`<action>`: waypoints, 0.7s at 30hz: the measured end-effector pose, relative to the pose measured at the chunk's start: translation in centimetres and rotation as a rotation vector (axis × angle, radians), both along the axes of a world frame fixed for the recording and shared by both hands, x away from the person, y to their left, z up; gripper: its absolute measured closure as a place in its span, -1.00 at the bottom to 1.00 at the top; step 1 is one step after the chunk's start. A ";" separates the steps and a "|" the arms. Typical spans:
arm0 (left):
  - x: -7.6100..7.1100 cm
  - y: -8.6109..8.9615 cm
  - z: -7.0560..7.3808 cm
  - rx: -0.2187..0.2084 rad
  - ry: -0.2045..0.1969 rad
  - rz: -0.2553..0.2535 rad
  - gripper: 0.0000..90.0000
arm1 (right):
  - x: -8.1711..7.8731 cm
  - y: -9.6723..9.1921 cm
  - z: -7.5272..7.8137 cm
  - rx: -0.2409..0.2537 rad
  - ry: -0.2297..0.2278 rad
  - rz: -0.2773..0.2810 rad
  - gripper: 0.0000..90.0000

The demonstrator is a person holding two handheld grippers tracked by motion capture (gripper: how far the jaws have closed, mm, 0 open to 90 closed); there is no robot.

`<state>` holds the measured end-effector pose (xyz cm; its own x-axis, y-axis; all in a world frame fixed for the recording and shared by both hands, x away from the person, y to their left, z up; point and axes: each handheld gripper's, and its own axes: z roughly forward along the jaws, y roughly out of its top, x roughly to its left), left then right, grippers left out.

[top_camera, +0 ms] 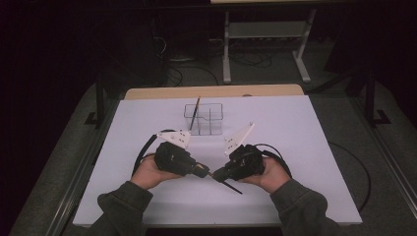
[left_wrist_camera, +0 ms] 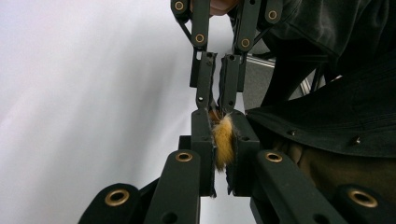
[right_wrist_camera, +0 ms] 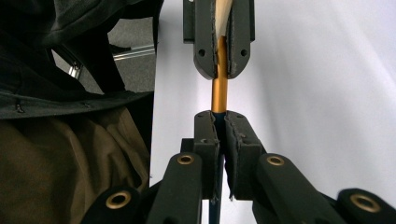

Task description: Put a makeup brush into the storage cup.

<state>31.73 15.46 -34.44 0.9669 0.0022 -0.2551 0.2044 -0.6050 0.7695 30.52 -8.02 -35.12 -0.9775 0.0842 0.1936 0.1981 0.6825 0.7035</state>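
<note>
The brush (right_wrist_camera: 219,86) hung low over the white table (top_camera: 295,147), between both grippers. The left gripper (left_wrist_camera: 223,154) was clamped on its ginger bristles (left_wrist_camera: 223,142), the right gripper (right_wrist_camera: 219,140) on its gold collar. A clear organizer (top_camera: 204,118) stood behind, holding another brush (top_camera: 195,112).

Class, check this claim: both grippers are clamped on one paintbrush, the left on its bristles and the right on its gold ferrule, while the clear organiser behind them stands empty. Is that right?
Not quite. The clear organiser is not empty: the high view shows another brush standing in it. The rest holds: the left gripper is clamped on the bristles, and the right gripper on the gold ferrule.
</note>
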 end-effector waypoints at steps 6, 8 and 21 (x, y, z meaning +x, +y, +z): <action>-0.1 0.0 0.1 0.007 -0.003 -0.005 0.87 | -0.1 0.1 0.0 0.004 -0.017 0.011 0.84; -0.1 0.0 0.2 0.020 -0.004 -0.007 0.87 | -0.1 0.2 0.0 0.001 -0.017 0.018 0.83; -0.4 -0.8 0.7 0.062 -0.021 -0.004 0.87 | -0.1 0.3 0.0 -0.043 0.002 0.004 0.64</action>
